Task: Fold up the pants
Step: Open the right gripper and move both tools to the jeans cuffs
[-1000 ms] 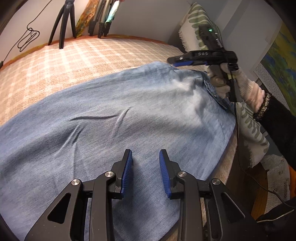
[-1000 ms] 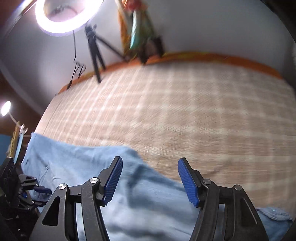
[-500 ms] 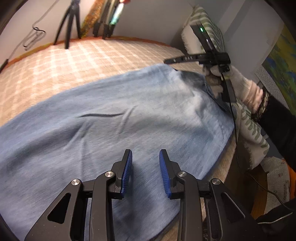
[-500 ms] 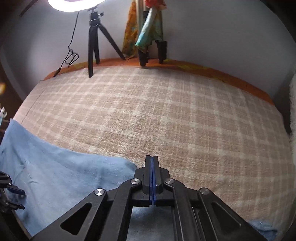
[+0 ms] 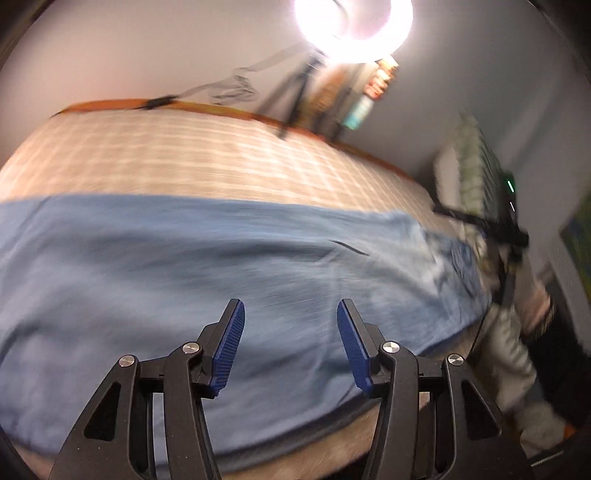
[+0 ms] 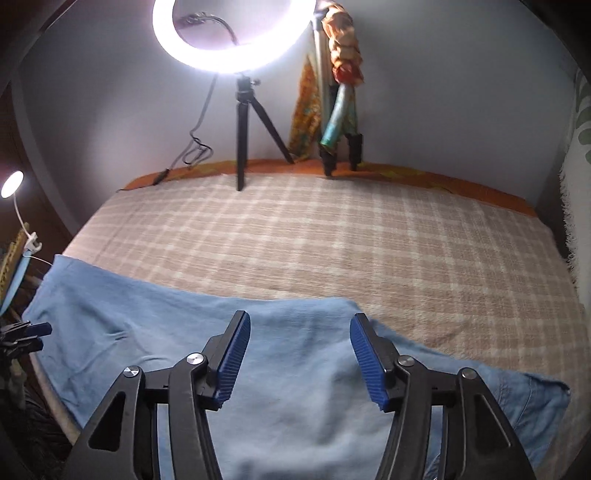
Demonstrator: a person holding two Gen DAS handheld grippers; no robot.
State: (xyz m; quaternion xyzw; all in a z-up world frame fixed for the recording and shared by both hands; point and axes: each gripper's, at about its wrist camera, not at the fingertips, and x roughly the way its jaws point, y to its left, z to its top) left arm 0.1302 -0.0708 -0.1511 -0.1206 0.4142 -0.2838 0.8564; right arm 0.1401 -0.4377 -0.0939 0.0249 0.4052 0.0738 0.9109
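Two hand-held grippers tilt downward over a pair of light blue denim pants [image 6: 184,332] spread flat on a bed with a beige plaid bedspread [image 6: 351,240]. The left gripper [image 5: 290,345] has its blue-padded jaws parted, having just been opening, with nothing between them; denim lies below, not pinched. The right gripper [image 6: 299,356] likewise has its jaws spread apart after just opening, released, with only flat denim under the gap.

In the left wrist view, which is smeared by motion, the right gripper [image 5: 495,229] shows at the far right, held by a gloved hand [image 5: 532,295] above the right end of the pants, where stitched denim detail sits. In the right wrist view, the left gripper's blue tips [image 6: 35,330] peek in at the left edge, near the left end of the pants.

The pants stretch across the near side of the bed from left to right, their near edge running close to the bed's near edge. Their far edge is a soft line, beyond which a wide stretch of bare bedspread reaches to an orange border [image 6: 424,177] by the wall. There stand a lit ring light [image 6: 232,33] on a black tripod [image 6: 243,129] and a second stand draped with patterned cloth [image 6: 343,66]. A leaf-print pillow [image 5: 476,173] stands at the right side.
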